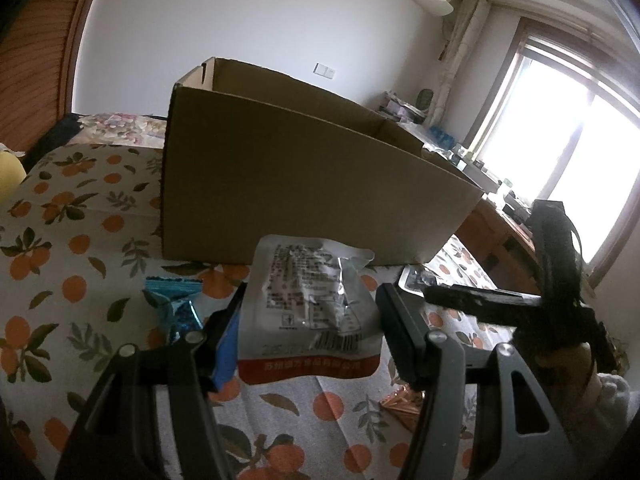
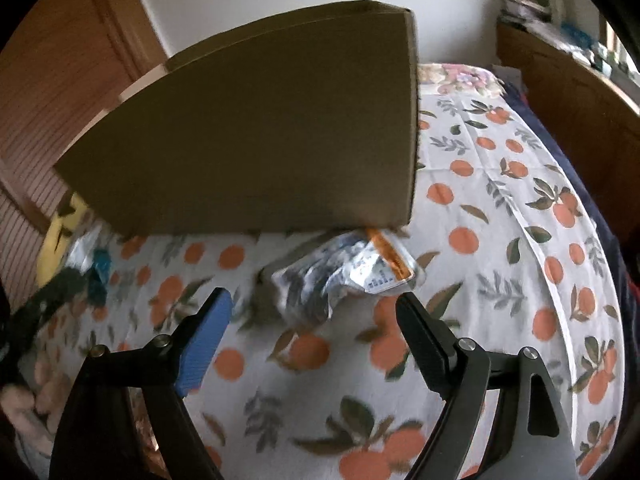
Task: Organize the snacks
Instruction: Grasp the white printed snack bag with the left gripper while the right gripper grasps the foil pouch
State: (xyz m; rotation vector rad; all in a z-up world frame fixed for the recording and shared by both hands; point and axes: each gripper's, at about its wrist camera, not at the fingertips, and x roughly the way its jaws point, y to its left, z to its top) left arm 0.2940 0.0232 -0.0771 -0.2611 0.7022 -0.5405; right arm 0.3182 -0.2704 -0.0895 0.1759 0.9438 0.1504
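Landmark: one open-topped brown cardboard box (image 1: 304, 184) sitting on the white bedsheet printed with oranges and leaves (image 1: 72, 264).

Snack count across both views: one white foil pouch with a red bottom band and barcode (image 1: 310, 312), one crinkled silver-and-white packet with an orange strip (image 2: 352, 276), one small blue wrapped snack (image 1: 176, 304), plus a copper-coloured wrapper (image 1: 404, 404) only partly visible.

Left gripper (image 1: 310, 312): jaws about half open, clamped on the white pouch, one pad on each side edge. Pouch is held up in front of the box's near wall, below the rim, printed back facing the camera. Long axis runs away from the gripper toward the box, red band nearest the gripper.

Right gripper (image 2: 316, 308): jaws wide apart, holding nothing. Silver packet lies on the sheet just beyond the fingertips, at the foot of the box near its right corner, touching or nearly touching the wall (blur, can't tell). Its long axis runs roughly along the box wall, orange strip end toward the corner.

Blue snack lies on the sheet in front of the box, left of the pouch. Copper wrapper sits further from the box, under the left gripper's right finger.
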